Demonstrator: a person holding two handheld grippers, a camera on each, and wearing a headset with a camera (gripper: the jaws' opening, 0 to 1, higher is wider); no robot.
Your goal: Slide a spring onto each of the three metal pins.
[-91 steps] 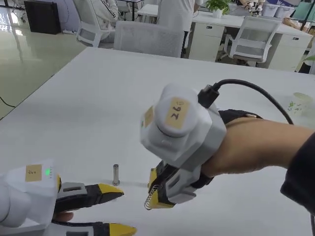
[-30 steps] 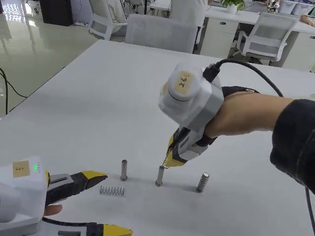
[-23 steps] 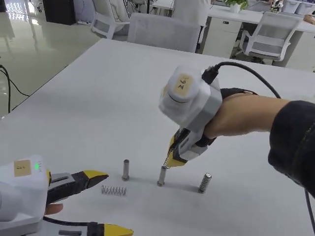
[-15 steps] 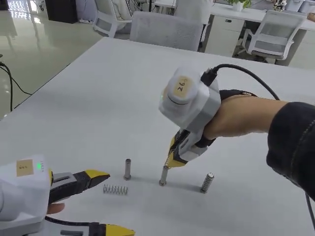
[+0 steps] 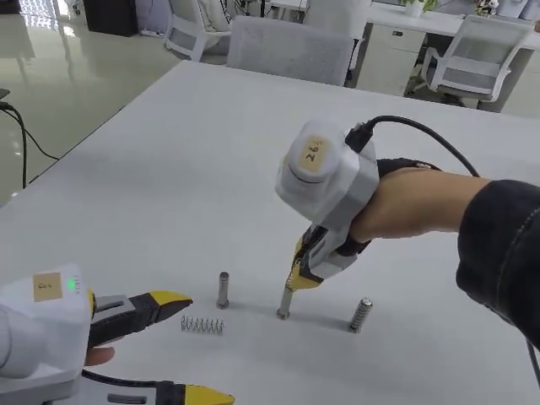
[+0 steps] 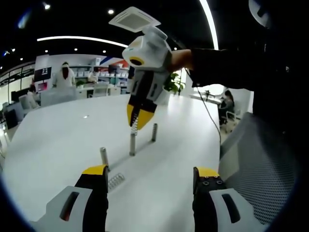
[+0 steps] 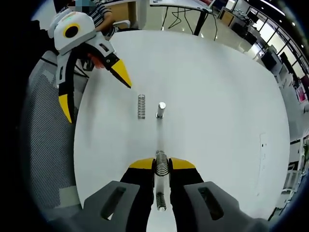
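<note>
Three metal pins stand in a row on the white table. The left pin (image 5: 223,289) is bare. The right pin (image 5: 361,315) wears a spring. My right gripper (image 5: 299,274) is shut on another spring (image 7: 161,165) and holds it upright just above the middle pin (image 5: 284,302). In the left gripper view the held spring (image 6: 134,123) has its lower end at the top of the middle pin (image 6: 132,144). A loose spring (image 5: 202,324) lies flat in front of the left pin. My left gripper (image 5: 192,346) hovers open near that loose spring, holding nothing.
The white table (image 5: 169,169) stretches wide around the pins. Office chairs (image 5: 291,46) and desks stand past its far edge. A black cable (image 5: 422,135) runs from the right gripper over the person's sleeve.
The right gripper has carried its spring from low near the table up over the middle pin, then lowered it onto the pin's top. The left gripper stays open. The head camera has shifted.
</note>
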